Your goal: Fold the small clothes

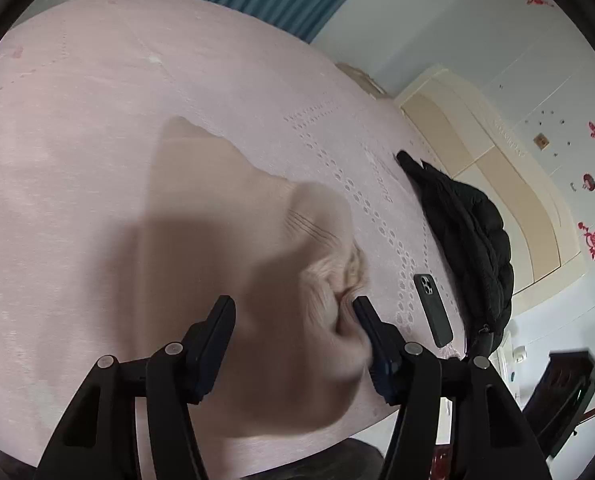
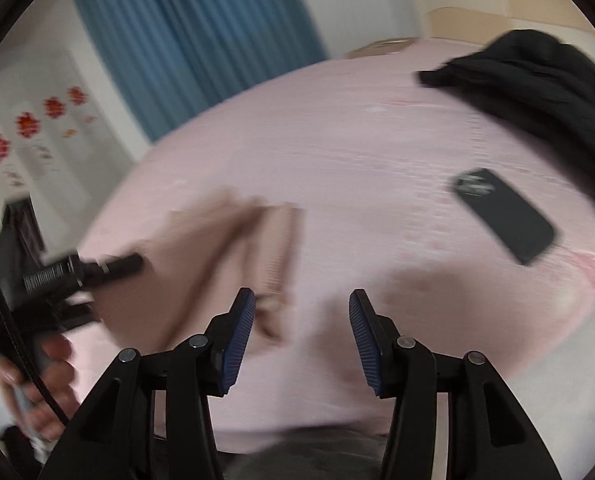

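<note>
Item one, your left gripper [image 1: 293, 304]: jaws apart, a bunched ribbed edge of the beige knit garment [image 1: 233, 216] brushing the inner face of the right-hand finger, the left-hand finger clear of the cloth; no clamp shows. Item two, your right gripper [image 2: 302, 300]: jaws apart, only bare pink bedspread [image 2: 357, 152] between the blue ribbed pads [image 2: 239, 336]. Item three, the garment itself: it lies on the bedspread near the bed's front edge. In the left wrist view its long axis runs from beneath your left gripper up and away toward a pointed corner at the far end, with a ribbed band crumpled on the right flank. In the right wrist view it is blurred, a flat beige slab left of the jaws with a ribbed strip along its right side, and your left gripper [image 2: 137, 262] reaches over its left edge, a hand [image 2: 41, 380] on the handle below. Item four, a black phone [image 2: 505, 214], camera side up, lying aslant on the bedspread well right of the garment. Item five, a black padded jacket [image 1: 469, 232] heaped beyond the phone. Item six, blue curtain [image 2: 201, 36] behind the bed.
</note>
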Motion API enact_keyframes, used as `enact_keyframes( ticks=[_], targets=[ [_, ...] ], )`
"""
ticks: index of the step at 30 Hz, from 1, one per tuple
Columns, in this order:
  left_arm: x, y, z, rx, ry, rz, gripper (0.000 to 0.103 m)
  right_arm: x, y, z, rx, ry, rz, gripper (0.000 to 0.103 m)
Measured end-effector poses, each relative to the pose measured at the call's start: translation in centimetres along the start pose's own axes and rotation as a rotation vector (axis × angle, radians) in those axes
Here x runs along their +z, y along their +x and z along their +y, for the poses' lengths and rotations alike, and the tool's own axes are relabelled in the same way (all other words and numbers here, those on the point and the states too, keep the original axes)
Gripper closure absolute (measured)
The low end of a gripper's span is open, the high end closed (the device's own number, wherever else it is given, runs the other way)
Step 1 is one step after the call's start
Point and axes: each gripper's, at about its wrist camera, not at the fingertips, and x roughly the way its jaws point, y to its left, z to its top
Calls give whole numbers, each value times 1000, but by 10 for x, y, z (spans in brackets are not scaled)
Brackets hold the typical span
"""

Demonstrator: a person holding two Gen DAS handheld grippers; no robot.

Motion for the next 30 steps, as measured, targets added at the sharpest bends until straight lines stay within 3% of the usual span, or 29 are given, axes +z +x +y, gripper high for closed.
enact_keyframes(
  ticks=[4, 6, 10, 14, 18, 19, 20, 21, 24, 26, 29, 30],
  targets=[
    [-12, -18, 32, 2, -30, -40, 44, 9, 14, 28, 122, -15, 10, 52],
    [-15, -21, 47, 35, -31, -59, 44, 10, 20, 39, 159, -15, 24, 52],
    [-22, -24, 80, 12, -60, -68, 44, 6, 33, 62, 211, -17, 50, 51],
    [-31, -16, 92, -39, -62, -65, 44, 0, 50, 73, 134, -38, 74, 51],
    [-36, -6, 80, -30, -4, -69, 44, 1, 71, 82, 66, -61, 74, 51],
    [-37, -7, 79, -35, 1, -75, 44, 2, 79, 86, 25, -91, 72, 60],
    [-36, -7, 80, -48, -3, -81, 44, 3, 85, 89, -3, -121, 79, 85],
    [-36, -8, 82, -65, -17, -86, 44, 3, 90, 92, -1, -154, 95, 91],
    [-35, -10, 90, -96, -51, -93, 44, 2, 73, 84, 52, -197, 9, 93],
    [-35, -12, 94, -103, -58, -99, 44, -1, 65, 61, 90, -114, -12, 94],
    [-34, -11, 98, -109, -74, -98, 44, -12, 96, 45, -92, -116, 139, 96],
    [-33, -11, 100, -111, -81, -95, 44, -14, 98, 45, -98, -122, 162, 96]
  ],
)
